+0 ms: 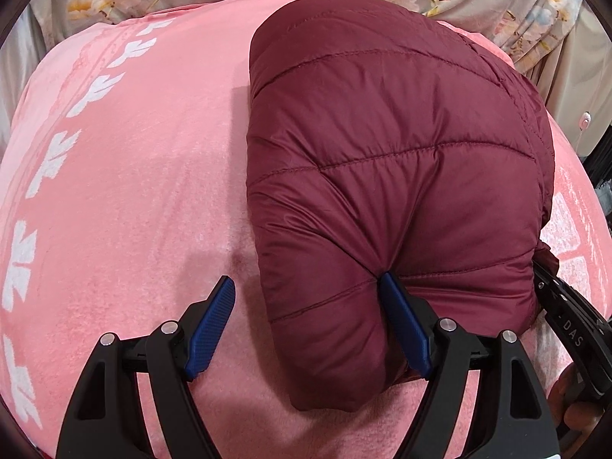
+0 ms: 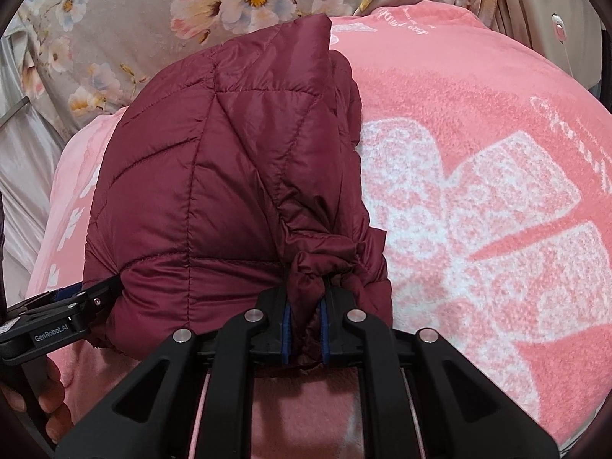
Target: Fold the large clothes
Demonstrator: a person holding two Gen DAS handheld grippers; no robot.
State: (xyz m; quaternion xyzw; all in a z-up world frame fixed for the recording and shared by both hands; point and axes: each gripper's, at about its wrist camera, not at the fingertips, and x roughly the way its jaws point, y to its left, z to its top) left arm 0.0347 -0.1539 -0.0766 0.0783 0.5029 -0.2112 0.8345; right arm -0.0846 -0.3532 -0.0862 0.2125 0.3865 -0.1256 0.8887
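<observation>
Right hand-held gripper (image 2: 306, 329), nearest the right wrist camera: jaws pressed almost together, pinching a bunched wad of the maroon quilted jacket (image 2: 229, 191) at its near right corner. The fabric is gathered and knotted-looking just above the pads, so the pinch likely holds several layers at once to keep the fold from springing apart.

Left hand-held gripper (image 1: 306, 290): jaws spread wide, nothing clamped. Its right finger (image 1: 401, 317) presses into the jacket's near edge and dents the padding; its left finger sits over bare blanket. I read this as a release at the near left side while the right side stays pinned.

The jacket lies folded into a compact, puffy bundle on the pink blanket (image 1: 134, 191) with white leaf print, covering what seems a bed. The bundle reaches away from both tools, its far end standing up slightly in the right wrist view. Puffy fill probably resists lying flat.

Beyond, floral grey fabric (image 2: 134, 30) lies behind the blanket.

Fold looks near done.
</observation>
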